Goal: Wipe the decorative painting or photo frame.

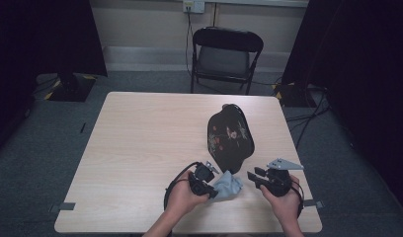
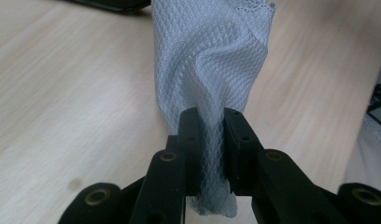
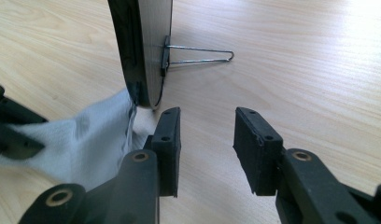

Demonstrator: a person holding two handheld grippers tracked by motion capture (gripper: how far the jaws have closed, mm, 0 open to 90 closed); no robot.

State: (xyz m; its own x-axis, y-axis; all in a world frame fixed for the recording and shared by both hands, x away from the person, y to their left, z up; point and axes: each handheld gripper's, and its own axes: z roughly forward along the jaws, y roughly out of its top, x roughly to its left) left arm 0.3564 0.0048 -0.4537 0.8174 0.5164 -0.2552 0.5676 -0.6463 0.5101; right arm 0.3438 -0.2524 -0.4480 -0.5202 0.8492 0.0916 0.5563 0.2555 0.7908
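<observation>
My left gripper is shut on a pale grey mesh cloth near the table's front edge. Between its jaws the cloth is pinched and rises in a fold above them. A black oval plaque with a flower pattern stands tilted just behind the cloth. I see the plaque edge-on, propped on a wire stand, and the cloth touches its lower edge. My right gripper is to the right of the cloth, and nothing sits between its open jaws.
The light wooden table has bare room on its left half. A black folding chair stands beyond the far edge. Dark curtains hang at both sides. Cables run on the floor at the right.
</observation>
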